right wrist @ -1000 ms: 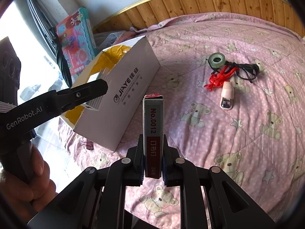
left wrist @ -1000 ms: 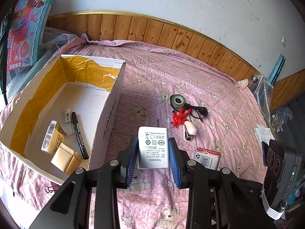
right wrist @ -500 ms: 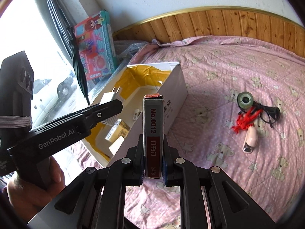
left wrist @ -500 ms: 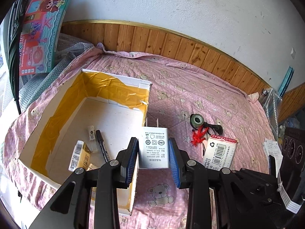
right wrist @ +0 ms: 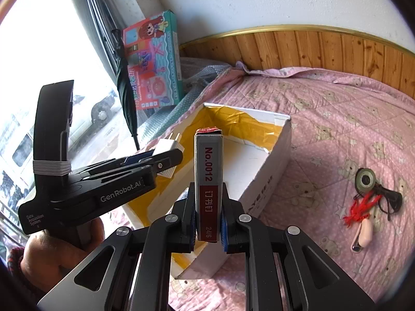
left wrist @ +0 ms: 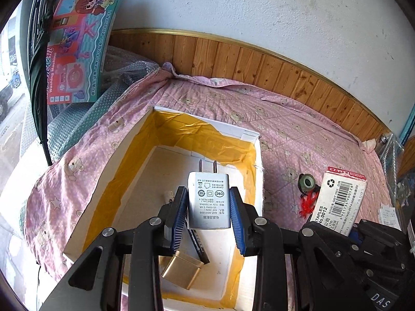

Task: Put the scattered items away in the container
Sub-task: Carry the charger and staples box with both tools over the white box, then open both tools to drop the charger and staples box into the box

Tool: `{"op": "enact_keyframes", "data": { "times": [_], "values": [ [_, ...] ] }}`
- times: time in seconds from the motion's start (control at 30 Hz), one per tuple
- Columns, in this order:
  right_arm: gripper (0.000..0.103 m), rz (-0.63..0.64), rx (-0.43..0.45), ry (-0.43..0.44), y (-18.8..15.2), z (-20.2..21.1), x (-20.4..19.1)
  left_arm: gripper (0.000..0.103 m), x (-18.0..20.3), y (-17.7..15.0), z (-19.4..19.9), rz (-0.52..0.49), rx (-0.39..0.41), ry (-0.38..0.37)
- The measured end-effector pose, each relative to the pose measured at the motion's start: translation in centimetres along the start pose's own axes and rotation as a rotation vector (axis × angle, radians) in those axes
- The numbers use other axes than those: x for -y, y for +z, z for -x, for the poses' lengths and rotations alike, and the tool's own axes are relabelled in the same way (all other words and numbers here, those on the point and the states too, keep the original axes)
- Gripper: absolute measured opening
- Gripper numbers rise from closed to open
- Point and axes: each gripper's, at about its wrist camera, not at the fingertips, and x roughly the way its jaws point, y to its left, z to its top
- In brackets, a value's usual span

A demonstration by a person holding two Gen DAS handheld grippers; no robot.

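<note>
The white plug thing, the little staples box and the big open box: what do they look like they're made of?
The charger looks like smooth white plastic, faintly glossy with printed markings, and has two metal prongs. The staples box looks like thin printed card; its torn red end flap suggests so. The container seems to be white cardboard, its cut rim raw, lined inside with shiny, wrinkled yellow tape.

Left gripper (left wrist: 208, 204) is up over the box, its 2 blue-padded fingers (left wrist: 180, 213) clamped tight on the white charger (left wrist: 208, 202) — prongs forward. Right gripper (right wrist: 207, 223) sits just beside it, pinching the staples box (right wrist: 208, 181) upright — and a bare hand (right wrist: 62, 248) grips the left handle.
</note>
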Motion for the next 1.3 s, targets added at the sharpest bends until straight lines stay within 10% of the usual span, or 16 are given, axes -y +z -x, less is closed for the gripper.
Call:
{"op": "enact_keyframes", "data": {
  "times": [0.83, 1.3],
  "values": [
    [0.015, 0.049, -0.212, -0.029, 2.7, -11.5, 1.3, 0.034, -4.6, 0.7, -8.4, 0.054, -0.230, 0.067],
    [0.023, -0.037, -0.164, -0.031, 2.5, -10.5, 3.2, 0.043, -5.7, 1.2, -9.1, 0.091, -0.222, 0.108]
  ]
}}
